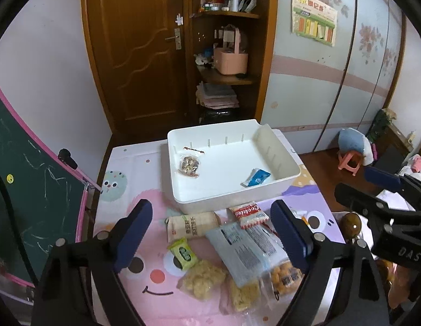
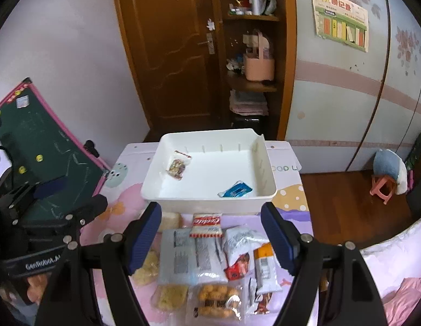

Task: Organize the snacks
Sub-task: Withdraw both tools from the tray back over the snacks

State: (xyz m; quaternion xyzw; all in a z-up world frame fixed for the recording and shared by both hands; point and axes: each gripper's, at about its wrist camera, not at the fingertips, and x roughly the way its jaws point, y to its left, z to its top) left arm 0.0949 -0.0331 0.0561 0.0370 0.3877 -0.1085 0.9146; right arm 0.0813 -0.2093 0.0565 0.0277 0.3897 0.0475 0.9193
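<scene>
Your right tool (image 2: 210, 240), spread wide and empty, hangs over the cookie packet (image 2: 206, 225), nearer than the left tool (image 1: 211, 232), also wide; its long axis points toward the white bin (image 2: 210, 203) just beyond.

Bin (image 1: 287, 179) on table's (image 1: 123, 212) far half, two packets (image 1: 189, 166) inside, snack pile (image 2: 207, 258) before it

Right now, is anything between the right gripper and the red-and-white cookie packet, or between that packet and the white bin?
Nothing visible. The right gripper hangs open above the snack pile, and the cookie packet lies on top at the pile's far edge, just in front of the white bin. Only the bin's near wall must be cleared.
</scene>
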